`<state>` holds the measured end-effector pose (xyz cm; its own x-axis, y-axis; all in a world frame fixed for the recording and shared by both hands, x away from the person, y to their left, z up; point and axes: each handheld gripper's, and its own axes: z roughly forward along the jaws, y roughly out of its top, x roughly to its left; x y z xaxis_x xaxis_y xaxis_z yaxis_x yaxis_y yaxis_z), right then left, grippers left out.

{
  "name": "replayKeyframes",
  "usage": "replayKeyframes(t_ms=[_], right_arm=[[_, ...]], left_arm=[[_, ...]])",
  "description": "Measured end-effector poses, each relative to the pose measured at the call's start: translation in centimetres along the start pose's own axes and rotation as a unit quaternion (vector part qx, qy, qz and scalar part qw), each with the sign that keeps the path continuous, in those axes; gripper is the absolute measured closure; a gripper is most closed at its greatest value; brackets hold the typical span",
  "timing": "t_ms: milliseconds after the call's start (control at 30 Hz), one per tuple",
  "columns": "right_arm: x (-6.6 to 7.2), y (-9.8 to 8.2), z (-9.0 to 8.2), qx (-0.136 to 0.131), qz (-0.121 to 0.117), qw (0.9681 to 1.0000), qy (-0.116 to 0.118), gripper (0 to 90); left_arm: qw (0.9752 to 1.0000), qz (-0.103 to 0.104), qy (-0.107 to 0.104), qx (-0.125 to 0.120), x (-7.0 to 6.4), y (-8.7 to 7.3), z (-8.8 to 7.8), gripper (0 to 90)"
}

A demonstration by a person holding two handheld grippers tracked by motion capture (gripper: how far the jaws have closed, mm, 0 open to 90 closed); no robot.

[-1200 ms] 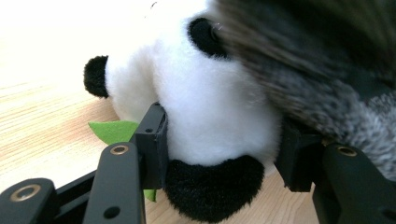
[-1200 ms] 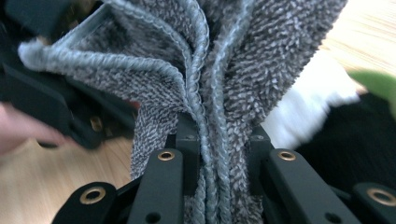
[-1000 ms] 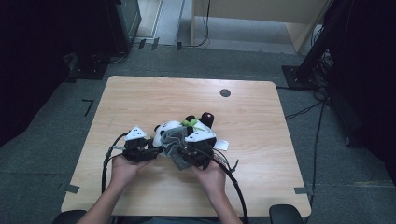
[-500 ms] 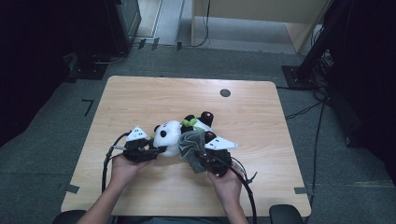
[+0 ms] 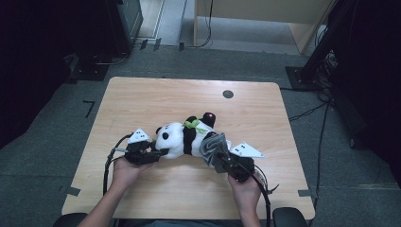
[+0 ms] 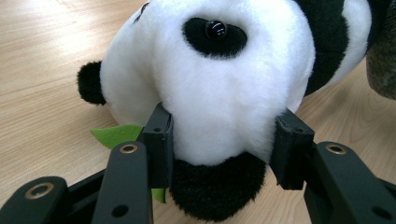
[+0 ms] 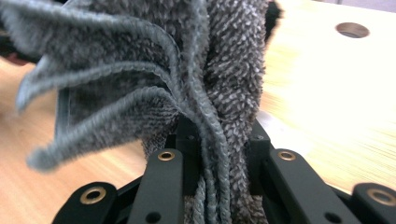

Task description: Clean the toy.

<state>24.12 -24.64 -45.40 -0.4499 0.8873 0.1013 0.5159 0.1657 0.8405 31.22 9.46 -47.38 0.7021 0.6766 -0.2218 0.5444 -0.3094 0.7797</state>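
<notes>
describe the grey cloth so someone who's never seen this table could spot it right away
On the light wooden table, look near the front edge, just right of centre, beside the black-and-white panda plush lying on its side. The grey cloth is bunched into folds at the panda's rear end, pinched in the right gripper. It is the only grey, nubbly-textured thing there.

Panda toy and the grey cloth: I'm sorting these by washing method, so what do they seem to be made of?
The panda toy looks like soft synthetic plush: short, dense black and white pile, with a glossy bead eye, probably plastic. The grey cloth looks like looped terry or microfibre towelling: a nubby woven surface with stitched edges. Exact fibres cannot be told.
</notes>
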Motion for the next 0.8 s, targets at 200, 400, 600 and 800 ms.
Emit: replayKeyframes(t_ms=[200,400,600,800], right_arm=[[-2.2,-0.4,0.7,0.003,0.042,0.9991,-0.011,75.5],[-3.4,-0.5,0.7,0.005,0.06,0.9976,-0.034,75.6],[-3.2,0.6,-1.4,-0.047,0.088,0.995,0.002,75.7],[-1.0,2.5,-2.2,-0.056,0.057,0.9966,0.021,75.8]], left_arm=[[1.0,0.006,0.004,0.002,-0.1,0.0,0.0,50.7],[1.0,0.006,0.004,0.001,0.0,-0.1,0.0,50.5],[1.0,0.007,0.006,0.002,-0.1,-0.1,0.0,50.4],[1.0,0.006,0.006,0.002,0.0,-0.1,0.0,50.4]])
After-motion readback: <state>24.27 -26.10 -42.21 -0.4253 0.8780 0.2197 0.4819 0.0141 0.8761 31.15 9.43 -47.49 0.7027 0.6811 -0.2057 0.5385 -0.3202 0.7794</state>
